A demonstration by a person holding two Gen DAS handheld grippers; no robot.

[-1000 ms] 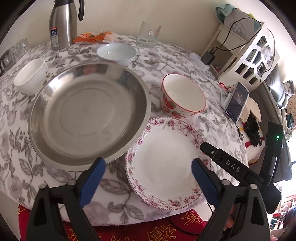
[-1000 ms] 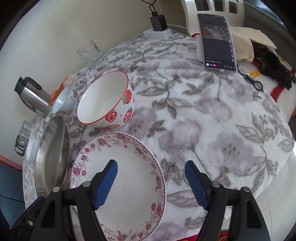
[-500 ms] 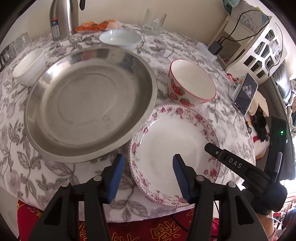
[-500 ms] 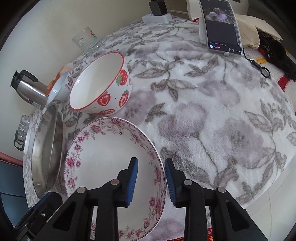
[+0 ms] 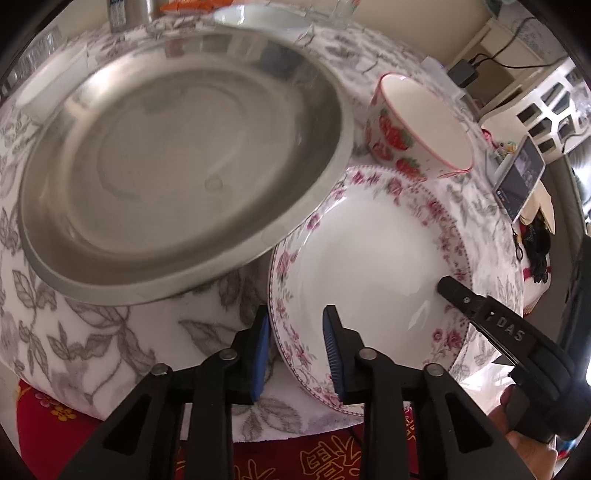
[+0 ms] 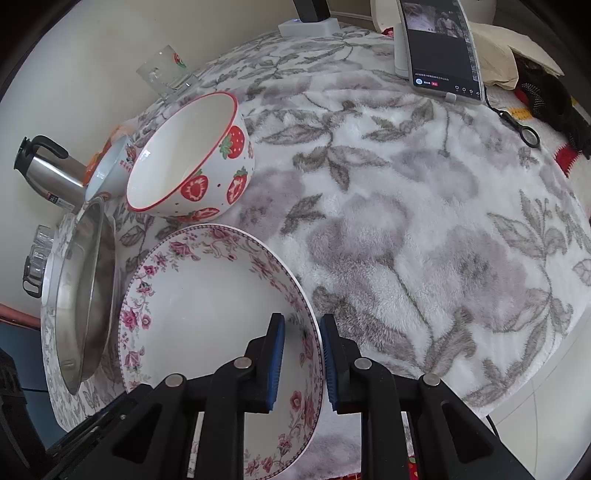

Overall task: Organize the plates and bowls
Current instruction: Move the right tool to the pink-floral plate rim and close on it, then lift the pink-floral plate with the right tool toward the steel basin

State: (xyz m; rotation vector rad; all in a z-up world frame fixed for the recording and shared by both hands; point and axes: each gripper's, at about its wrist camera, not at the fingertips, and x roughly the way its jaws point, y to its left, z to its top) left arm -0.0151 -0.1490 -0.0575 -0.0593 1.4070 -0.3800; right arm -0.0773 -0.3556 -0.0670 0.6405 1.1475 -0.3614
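Note:
A white plate with a pink floral rim point(image 5: 369, 258) point(image 6: 207, 306) lies on the flowered tablecloth near the table's front edge. My left gripper point(image 5: 295, 347) straddles its near-left rim. Its jaws are closing, with a small gap still showing at the pads. My right gripper point(image 6: 303, 354) is closing on the plate's near-right rim, and both blue pads sit against it. The right tool's black body point(image 5: 491, 325) shows over the plate's right side. A steel basin point(image 5: 177, 158) point(image 6: 77, 295) overlaps the plate's left edge. A strawberry bowl point(image 5: 417, 125) point(image 6: 192, 158) stands just behind the plate.
A white bowl point(image 5: 258, 18), a thermos point(image 6: 51, 173) and a glass point(image 6: 166, 70) stand at the back. A propped phone point(image 6: 439, 44) and scissors point(image 6: 524, 129) lie at the right. The table's front edge point(image 5: 295, 432) runs just below the grippers, with red cloth under it.
Both grippers' jaws have narrowed from wide open to close around the floral plate's rim. The left gripper has dropped toward the plate. The right one has barely moved.

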